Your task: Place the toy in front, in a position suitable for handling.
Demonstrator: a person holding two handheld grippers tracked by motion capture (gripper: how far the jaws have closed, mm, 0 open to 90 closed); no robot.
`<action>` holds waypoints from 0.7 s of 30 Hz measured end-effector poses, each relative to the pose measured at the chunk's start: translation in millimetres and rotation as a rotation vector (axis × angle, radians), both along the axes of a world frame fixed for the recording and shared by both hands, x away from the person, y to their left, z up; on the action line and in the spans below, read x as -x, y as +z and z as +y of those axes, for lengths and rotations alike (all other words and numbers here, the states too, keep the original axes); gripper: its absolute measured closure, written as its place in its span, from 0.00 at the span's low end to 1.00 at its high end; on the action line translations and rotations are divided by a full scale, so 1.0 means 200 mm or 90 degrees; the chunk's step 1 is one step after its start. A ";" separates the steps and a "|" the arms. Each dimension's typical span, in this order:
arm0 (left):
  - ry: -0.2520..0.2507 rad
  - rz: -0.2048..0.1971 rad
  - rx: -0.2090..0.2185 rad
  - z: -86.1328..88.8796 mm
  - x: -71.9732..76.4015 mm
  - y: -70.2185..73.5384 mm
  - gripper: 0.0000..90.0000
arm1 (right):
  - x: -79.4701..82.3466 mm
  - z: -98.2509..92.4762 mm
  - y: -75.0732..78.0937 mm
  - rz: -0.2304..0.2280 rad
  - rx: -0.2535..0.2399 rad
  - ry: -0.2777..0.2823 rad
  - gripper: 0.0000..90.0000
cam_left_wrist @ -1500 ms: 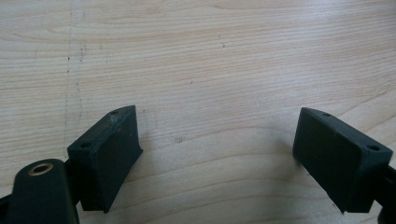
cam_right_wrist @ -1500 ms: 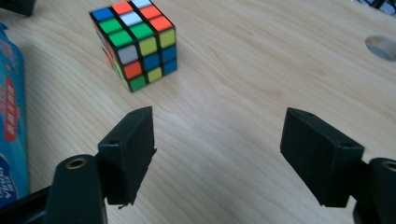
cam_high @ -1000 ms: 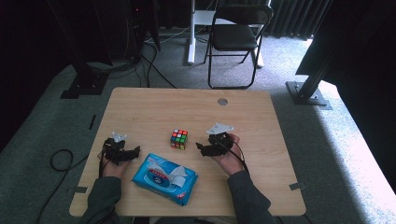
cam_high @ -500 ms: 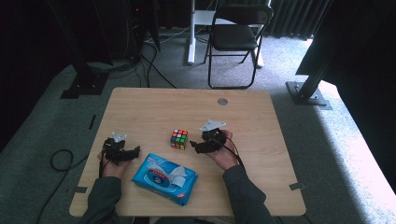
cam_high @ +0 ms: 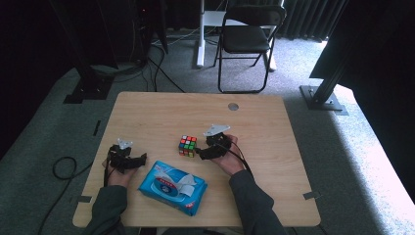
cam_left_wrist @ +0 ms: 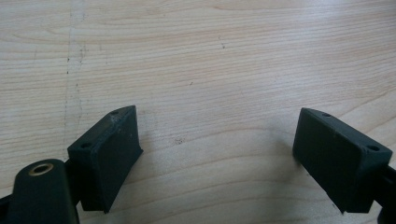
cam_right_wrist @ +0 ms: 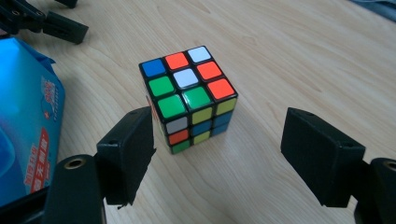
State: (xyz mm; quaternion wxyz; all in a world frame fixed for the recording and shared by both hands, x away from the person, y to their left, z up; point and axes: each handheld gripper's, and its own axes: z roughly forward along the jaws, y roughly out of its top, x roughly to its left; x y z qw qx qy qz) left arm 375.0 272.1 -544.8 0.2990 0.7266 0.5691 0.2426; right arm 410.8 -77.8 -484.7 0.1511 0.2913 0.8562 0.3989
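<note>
A scrambled Rubik's cube (cam_high: 187,146) stands near the middle of the wooden table (cam_high: 161,112). My right gripper (cam_high: 200,152) is just to its right, pointing at it. In the right gripper view the cube (cam_right_wrist: 189,95) sits right in front of the wide-open jaws of the right gripper (cam_right_wrist: 219,154), nearer the left jaw and touched by neither. My left gripper (cam_high: 140,158) rests at the front left of the table, open over bare wood. In the left gripper view, nothing lies between the jaws of the left gripper (cam_left_wrist: 219,154).
A blue pack of wet wipes (cam_high: 172,186) lies near the front edge between the two hands, and its corner (cam_right_wrist: 25,135) is left of the right gripper. A folding chair (cam_high: 247,39) and black stand bases are on the floor beyond the table. A grommet hole (cam_high: 233,106) is at the far side.
My right gripper has slid left and a little forward, closing in on the cube. The left gripper, the cube and the wipes pack have stayed put.
</note>
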 end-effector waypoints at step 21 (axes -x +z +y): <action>-0.002 0.002 0.001 0.00 0.00 0.00 0.16 | -0.09 0.17 -0.06 0.006 0.020 0.051 0.24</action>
